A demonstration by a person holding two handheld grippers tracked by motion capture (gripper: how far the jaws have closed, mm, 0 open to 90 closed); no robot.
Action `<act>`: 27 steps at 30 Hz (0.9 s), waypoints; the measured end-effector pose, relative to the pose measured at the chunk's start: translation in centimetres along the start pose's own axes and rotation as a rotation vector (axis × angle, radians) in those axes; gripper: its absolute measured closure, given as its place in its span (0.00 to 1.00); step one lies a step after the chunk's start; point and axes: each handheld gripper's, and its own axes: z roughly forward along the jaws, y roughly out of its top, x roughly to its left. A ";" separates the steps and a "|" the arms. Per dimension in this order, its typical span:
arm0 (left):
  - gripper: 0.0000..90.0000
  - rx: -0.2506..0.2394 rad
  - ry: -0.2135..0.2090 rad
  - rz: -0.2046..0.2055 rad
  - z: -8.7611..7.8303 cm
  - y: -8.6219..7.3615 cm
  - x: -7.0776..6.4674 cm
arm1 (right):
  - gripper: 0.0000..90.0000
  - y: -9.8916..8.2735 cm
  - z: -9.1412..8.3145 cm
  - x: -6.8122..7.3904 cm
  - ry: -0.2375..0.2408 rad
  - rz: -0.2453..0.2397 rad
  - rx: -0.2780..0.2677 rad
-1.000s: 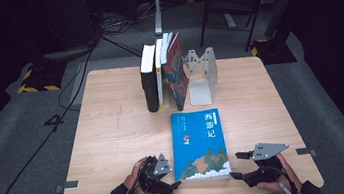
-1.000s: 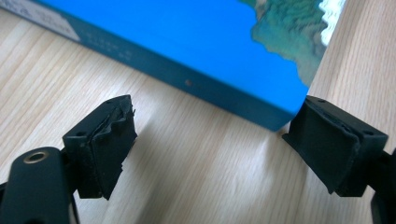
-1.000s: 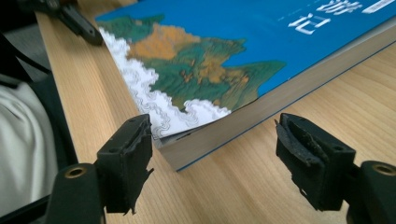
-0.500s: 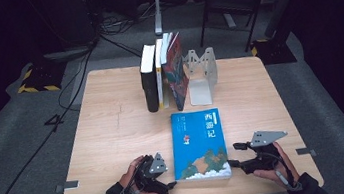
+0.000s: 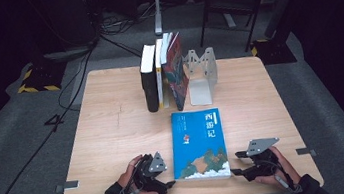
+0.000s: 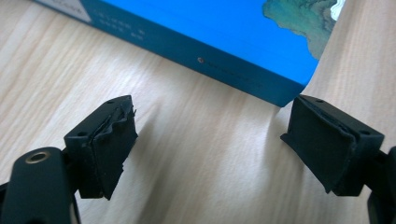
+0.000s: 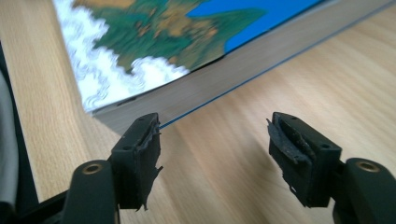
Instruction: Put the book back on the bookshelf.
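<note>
Currently, from largest to smallest:

Table (image 5: 114, 135): light wood top; it carries everything listed below.

Blue book (image 5: 199, 144): lies flat, cover up, on the near half of the table, slightly right of centre. Its near edge is close to the near table edge. It sits between the two grippers.

Standing books (image 5: 162, 73): a short row upright at the far centre, well apart from the blue book.

Metal bookend (image 5: 201, 73): just right of the standing books, at the far centre.

Right gripper (image 5: 242, 163): rests near the blue book's near right corner, tips pointing left toward it. Jaws spread and have just been closing; bare table between the pads. In the right gripper view the book's page edge lies just beyond the left jaw tip; contact cannot be told.

Left gripper (image 5: 168, 180): rests just left of the blue book's near left corner. Jaws spread wide; bare table between them. In the left gripper view the book's spine runs just beyond the tips.
</note>
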 end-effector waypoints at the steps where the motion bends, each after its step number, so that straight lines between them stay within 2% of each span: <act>1: 0.18 -0.004 0.008 -0.007 0.0 -0.1 0.2 | 0.36 0.1 0.2 0.1 0.003 -0.009 0.005; 3: 0.18 -0.002 0.015 -0.034 -0.2 -0.3 0.7 | 0.36 0.4 0.4 0.4 0.002 -0.027 0.002; 6: 0.18 -0.004 0.028 -0.049 -0.3 -0.5 1.1 | 0.35 0.7 0.5 0.4 0.013 -0.020 -0.027; 14: 0.18 0.005 0.078 -0.094 -0.9 -1.1 2.9 | 0.34 2.1 1.6 1.8 -0.030 -0.051 -0.052; 16: 0.17 0.009 0.068 -0.110 -0.9 -1.2 3.4 | 0.35 2.4 1.8 2.1 -0.034 -0.060 -0.042; 18: 0.17 0.011 0.058 -0.107 -0.9 -1.2 3.6 | 0.34 2.3 1.8 2.1 -0.033 -0.063 -0.036; 22: 0.17 0.010 0.064 -0.091 -0.9 -1.1 3.6 | 0.35 2.2 2.0 1.8 -0.038 -0.055 -0.022; 25: 0.18 0.009 0.076 -0.091 -1.0 -1.1 3.4 | 0.33 2.3 2.1 1.9 -0.040 -0.065 -0.015; 27: 0.18 0.008 0.100 -0.072 -1.1 -1.1 3.1 | 0.33 2.3 2.1 1.9 -0.043 -0.071 -0.018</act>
